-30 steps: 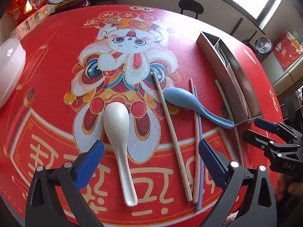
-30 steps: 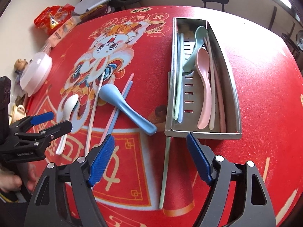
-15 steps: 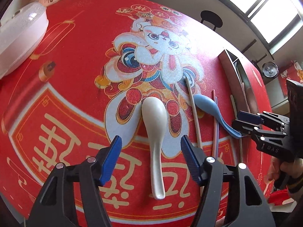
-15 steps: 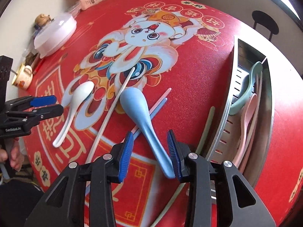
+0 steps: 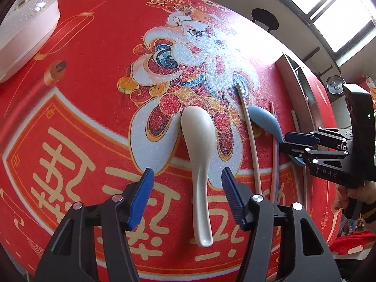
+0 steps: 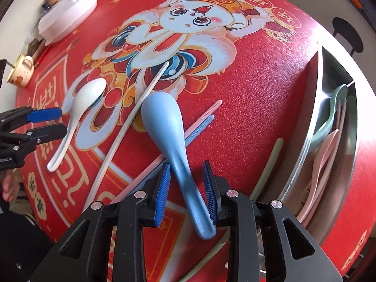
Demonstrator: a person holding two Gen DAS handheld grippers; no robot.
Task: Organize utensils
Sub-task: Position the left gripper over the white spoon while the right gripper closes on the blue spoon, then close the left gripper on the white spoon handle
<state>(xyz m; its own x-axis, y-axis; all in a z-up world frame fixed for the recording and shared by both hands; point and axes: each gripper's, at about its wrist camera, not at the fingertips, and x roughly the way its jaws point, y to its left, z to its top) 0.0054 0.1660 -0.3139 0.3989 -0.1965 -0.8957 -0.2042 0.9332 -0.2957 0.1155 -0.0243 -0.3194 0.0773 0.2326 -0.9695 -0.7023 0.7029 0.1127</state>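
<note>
A white spoon [image 5: 198, 145] lies on the red mat; my left gripper [image 5: 186, 181] is open with its jaws on either side of the handle, not touching. The spoon also shows in the right wrist view [image 6: 77, 108]. A blue spoon [image 6: 169, 136] lies across a pink chopstick [image 6: 206, 111] and a blue chopstick [image 6: 199, 127]. My right gripper [image 6: 186, 176] is open, its jaws narrowly spaced around the blue spoon's handle. A white chopstick [image 6: 131, 115] lies between the spoons. A green chopstick [image 6: 270, 162] lies beside the metal tray [image 6: 312, 122].
The tray holds a green spoon [image 6: 329, 122], a pink spoon [image 6: 322, 162] and chopsticks. A white lidded dish [image 5: 23, 30] sits at the mat's far left. A small cup [image 6: 21, 72] stands at the table edge. A black stool [image 5: 264, 18] stands beyond the table.
Both grippers have moved down and forward over their spoons. The jaws of each have narrowed around the spoon handles. The spoons have not moved.
</note>
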